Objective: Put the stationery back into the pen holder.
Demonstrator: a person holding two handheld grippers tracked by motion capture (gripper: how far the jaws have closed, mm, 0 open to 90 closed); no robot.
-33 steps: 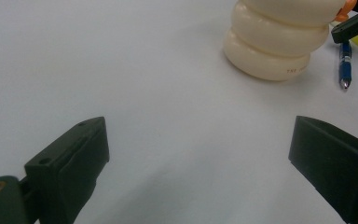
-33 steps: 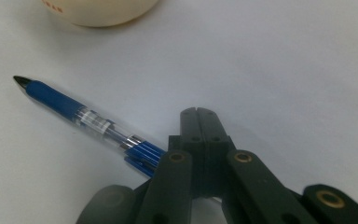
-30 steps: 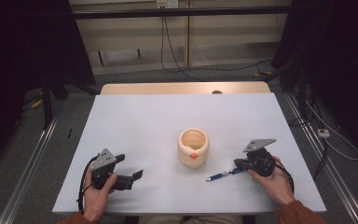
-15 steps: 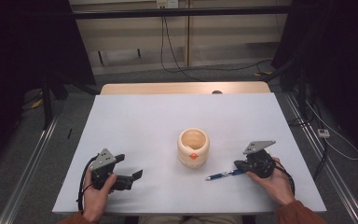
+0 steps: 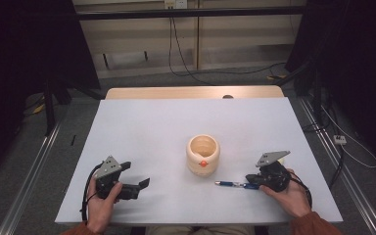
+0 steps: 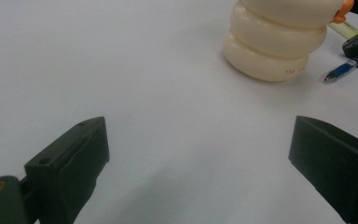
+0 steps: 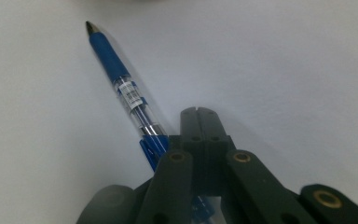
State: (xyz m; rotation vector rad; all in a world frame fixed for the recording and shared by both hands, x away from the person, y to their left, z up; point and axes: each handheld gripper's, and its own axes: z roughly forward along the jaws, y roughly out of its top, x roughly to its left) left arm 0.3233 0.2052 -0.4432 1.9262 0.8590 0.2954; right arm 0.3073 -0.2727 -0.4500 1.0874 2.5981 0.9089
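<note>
A blue pen (image 5: 230, 184) lies on the white table (image 5: 152, 132), right of centre near the front, tip pointing left. My right gripper (image 5: 250, 180) rests at its clip end. In the right gripper view the jaws (image 7: 198, 112) are shut against each other with nothing between the tips; the pen (image 7: 121, 79) runs along their left side and passes under the gripper body. A cream ribbed cup (image 5: 203, 154) with an orange spot stands at the table's middle. My left gripper (image 5: 139, 188) sits at the front left, open and empty (image 6: 198, 154), pointing toward the cup (image 6: 270, 46).
A pale yellowish stick (image 5: 284, 156) lies just behind the right gripper, also visible past the cup (image 6: 354, 29). A wooden board (image 5: 191, 92) borders the table's far edge. Cables run over the floor beyond, and metal rails (image 5: 29, 171) flank the table.
The pen, slanted with its tip toward the front a second ago, now lies nearly level across the table. The right hand shifted only slightly. The left gripper has kept still.
</note>
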